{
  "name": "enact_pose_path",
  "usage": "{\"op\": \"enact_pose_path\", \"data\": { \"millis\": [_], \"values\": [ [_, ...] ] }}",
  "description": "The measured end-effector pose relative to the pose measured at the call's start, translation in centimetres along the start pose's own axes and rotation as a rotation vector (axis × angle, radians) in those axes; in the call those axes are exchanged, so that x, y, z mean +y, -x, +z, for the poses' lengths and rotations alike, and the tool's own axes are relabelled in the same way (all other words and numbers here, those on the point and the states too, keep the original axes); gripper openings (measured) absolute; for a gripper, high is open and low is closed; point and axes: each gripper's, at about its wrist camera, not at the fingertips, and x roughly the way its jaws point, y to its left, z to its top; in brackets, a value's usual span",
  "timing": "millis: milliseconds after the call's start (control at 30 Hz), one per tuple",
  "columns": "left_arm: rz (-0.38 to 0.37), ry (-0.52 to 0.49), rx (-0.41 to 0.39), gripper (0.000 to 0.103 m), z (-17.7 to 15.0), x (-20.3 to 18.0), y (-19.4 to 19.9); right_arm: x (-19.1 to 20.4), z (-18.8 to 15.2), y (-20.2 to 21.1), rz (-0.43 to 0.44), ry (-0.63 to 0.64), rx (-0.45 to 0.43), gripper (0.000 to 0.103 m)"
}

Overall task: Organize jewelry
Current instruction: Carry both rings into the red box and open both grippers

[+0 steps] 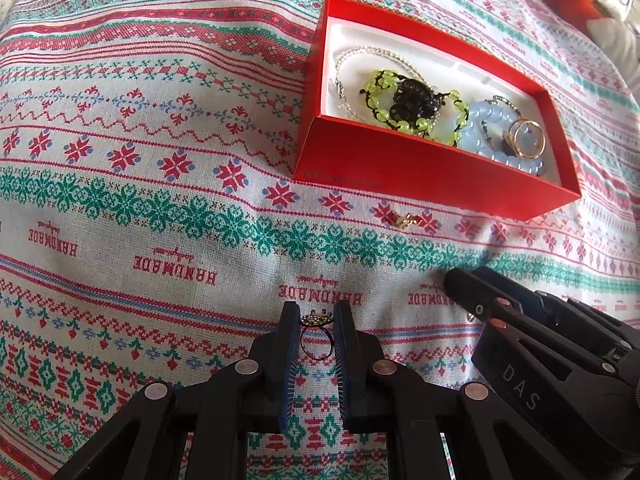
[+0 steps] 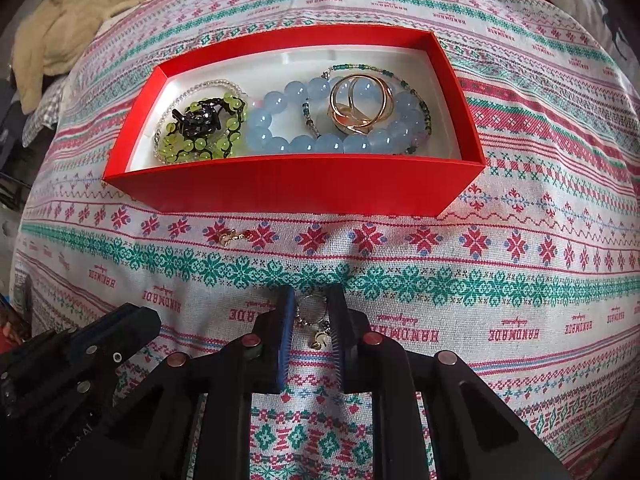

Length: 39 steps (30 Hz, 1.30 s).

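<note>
left wrist view: left gripper [image 1: 317, 322] clamped on a small ring [image 1: 316, 336] with a dark ornate top, held between the pads above the patterned cloth [image 1: 160, 160]. red box [image 1: 420, 164] sits up-right with green bead bracelet [image 1: 400, 108], blue bead bracelet [image 1: 492, 132] and gold rings [image 1: 528, 140] inside. a small gold earring [image 1: 406, 220] lies on the cloth just in front of the box. right gripper [image 1: 456, 284] is at right, tips near the cloth.

right wrist view: right gripper [image 2: 312, 320] pads are closed in on a dangly earring [image 2: 316, 320] with a hoop and chain. box [image 2: 296, 188] is straight ahead, loose gold earring [image 2: 228, 237] below its left end. left gripper [image 2: 136, 320] sits lower left.
</note>
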Motion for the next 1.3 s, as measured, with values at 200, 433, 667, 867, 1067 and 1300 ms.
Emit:
{"op": "enact_pose_path", "data": {
  "millis": [200, 433, 667, 867, 1067, 1300],
  "values": [
    [-0.006, 0.007, -0.009, 0.011, 0.1, 0.3, 0.5, -0.9, -0.4, 1.1, 0.034, -0.02, 0.007, 0.018],
    [-0.013, 0.002, -0.026, 0.011, 0.3, 0.0, 1.0, -1.6, -0.5, 2.7, 0.069, -0.031, -0.009, 0.018],
    [-0.029, -0.004, -0.082, 0.011, 1.0, -0.4, 2.2, -2.7, -0.6, 5.1, 0.121, -0.064, -0.053, 0.018],
    [-0.067, 0.002, -0.174, 0.011, 1.8, 0.1, 3.8, -3.8, -0.1, 7.1, 0.174, -0.11, -0.106, 0.018],
    [-0.111, 0.007, -0.259, 0.011, 3.3, -0.2, 4.3, -4.5, 0.7, 8.4, 0.206, -0.141, -0.158, 0.018],
    [-0.115, -0.045, -0.329, 0.011, 4.8, -1.6, 4.1, -5.3, 2.0, 8.4, 0.206, -0.154, -0.197, 0.018]
  ]
}}
